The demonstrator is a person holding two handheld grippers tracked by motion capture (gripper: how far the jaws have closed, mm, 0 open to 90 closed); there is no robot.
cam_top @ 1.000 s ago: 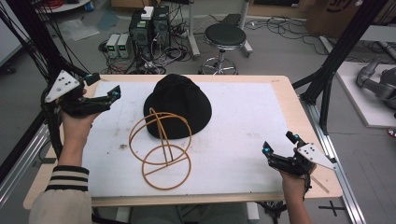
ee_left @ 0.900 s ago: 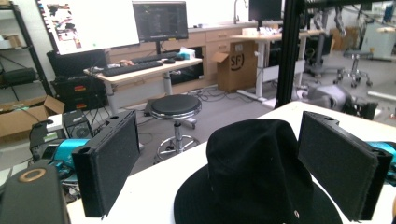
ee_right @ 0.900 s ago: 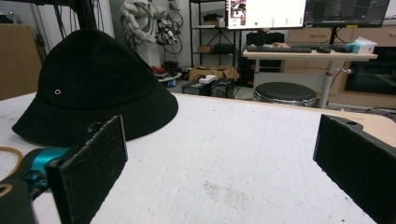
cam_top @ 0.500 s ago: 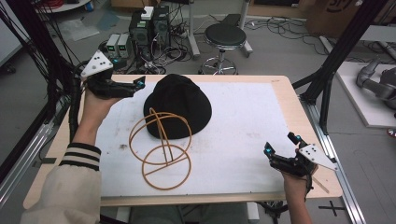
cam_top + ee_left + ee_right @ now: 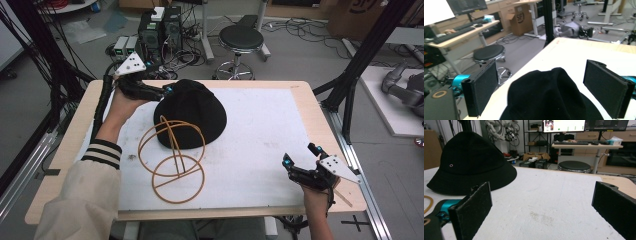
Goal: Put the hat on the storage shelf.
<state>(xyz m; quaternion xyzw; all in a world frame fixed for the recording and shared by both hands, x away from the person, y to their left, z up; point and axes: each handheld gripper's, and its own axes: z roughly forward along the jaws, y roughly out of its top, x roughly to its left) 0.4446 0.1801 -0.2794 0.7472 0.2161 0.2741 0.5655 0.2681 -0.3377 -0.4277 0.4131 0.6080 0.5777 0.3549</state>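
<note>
A black bucket hat (image 5: 192, 112) lies on the white mat (image 5: 260, 130), brim down. Against its near-left brim stands a tan wire hat stand (image 5: 172, 160) made of linked rings. My left gripper (image 5: 161, 79) is open at the hat's far-left side, level with the crown. In the left gripper view the hat's crown (image 5: 546, 95) sits between the wide-open jaws of that gripper (image 5: 542, 66), untouched. My right gripper (image 5: 299, 154) is open near the table's front right, holding nothing. The right gripper view shows that gripper (image 5: 544, 187) facing the hat (image 5: 471, 162) across bare mat, with a bit of the wire ring (image 5: 427, 203) at the left.
The wooden table (image 5: 75, 145) shows around the mat. Behind the far edge are a black stool (image 5: 241, 37) and computer boxes (image 5: 160, 25) with cables on the floor. Black frame posts (image 5: 350, 95) stand at the table's right side.
My left gripper has moved right and away from the person, from the table's left edge up to the hat's crown. The right gripper, the hat and the wire stand have stayed put.
</note>
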